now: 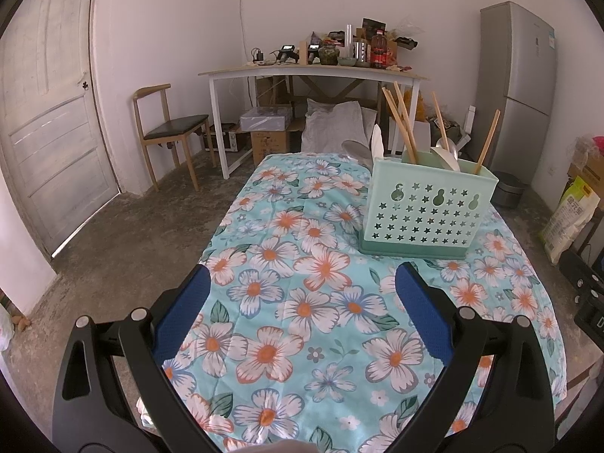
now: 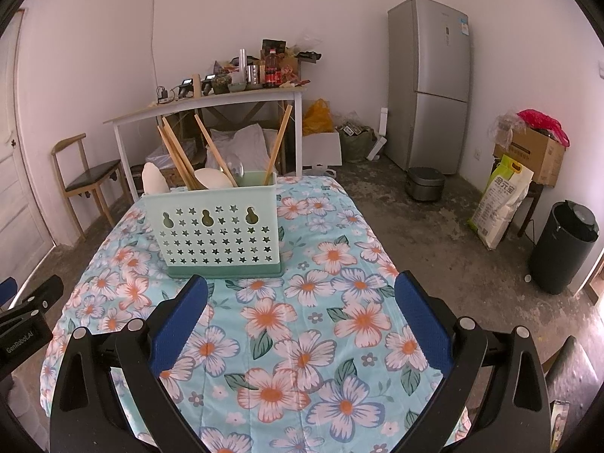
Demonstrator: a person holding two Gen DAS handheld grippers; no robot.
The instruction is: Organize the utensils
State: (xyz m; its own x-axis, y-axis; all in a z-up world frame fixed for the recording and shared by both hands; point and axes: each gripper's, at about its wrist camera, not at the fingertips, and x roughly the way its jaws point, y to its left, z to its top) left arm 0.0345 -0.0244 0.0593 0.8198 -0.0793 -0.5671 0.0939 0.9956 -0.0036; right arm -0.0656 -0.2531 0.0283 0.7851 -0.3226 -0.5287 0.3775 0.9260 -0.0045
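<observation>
Both grippers hover above the near end of a table draped in a flowered turquoise cloth (image 1: 302,302). Left gripper (image 1: 302,279): blue-padded fingers (image 1: 185,313) spread wide, nothing between them, only cloth showing in the gap. Right gripper (image 2: 300,283): same posture, pads set wide apart, empty. In the right wrist view, a piece of the left gripper's black body pokes in at the left edge.

Utensil holder (image 1: 422,211): mint-green plastic, front wall punched with stars and three gourd shapes, on a darker green base. Stands upright on the cloth toward the far end of the table. From the left gripper it sits ahead and to the right; from the right gripper, ahead and to the left. Well apart from both sets of fingers.

Contents: wooden chopsticks (image 1: 400,120) leaning at assorted angles, two close together on the left, one near the middle, one on the right. White spoons (image 2: 211,179) inside too, and one white spoon (image 2: 153,179) rising at the holder's left end. Something metallic, probably a steel spoon (image 1: 447,147), shows among them, but the lens blurs it.

Room beyond: white-legged desk (image 1: 313,71) heaped with bottles and clutter against the back wall, wooden chair (image 1: 170,128) to its left, grey fridge (image 2: 434,83) on the right, pale door (image 1: 49,113) far left, concrete floor.
</observation>
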